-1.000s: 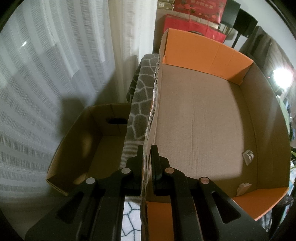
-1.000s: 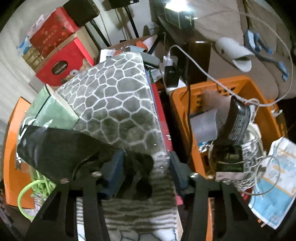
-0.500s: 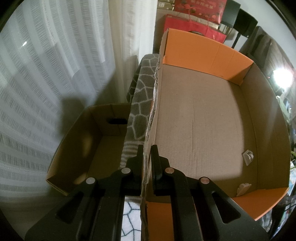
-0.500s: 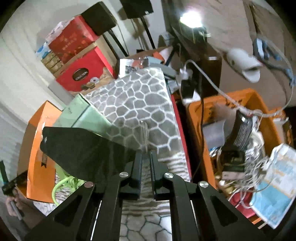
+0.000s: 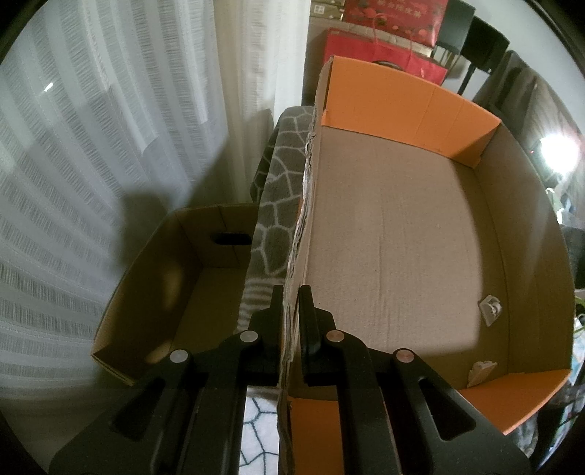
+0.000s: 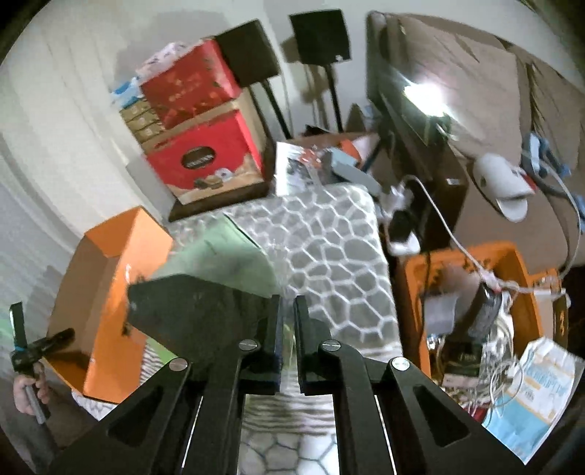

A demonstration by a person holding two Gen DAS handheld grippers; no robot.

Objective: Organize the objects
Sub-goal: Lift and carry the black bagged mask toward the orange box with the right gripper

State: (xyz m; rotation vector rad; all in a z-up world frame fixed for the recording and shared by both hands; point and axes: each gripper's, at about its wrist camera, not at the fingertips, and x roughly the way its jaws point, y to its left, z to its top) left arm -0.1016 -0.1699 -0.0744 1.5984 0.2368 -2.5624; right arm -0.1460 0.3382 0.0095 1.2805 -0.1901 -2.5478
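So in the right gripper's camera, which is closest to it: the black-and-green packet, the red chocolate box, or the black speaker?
1. Black-and-green packet, pinched at its fingers, left.
2. Red chocolate box, farther back, left.
3. Black speaker, farthest, up by the wall.

This is a lived-in room of a home, likely a living room. White pleated curtains (image 5: 109,146) hang along one wall. Red gift boxes (image 6: 204,160) are stacked near black speakers on stands (image 6: 321,36). A grey honeycomb-patterned rug (image 6: 329,255) covers the floor, and an orange crate (image 6: 519,263) at its right edge overflows with cables and chargers beside a beige sofa (image 6: 475,73).
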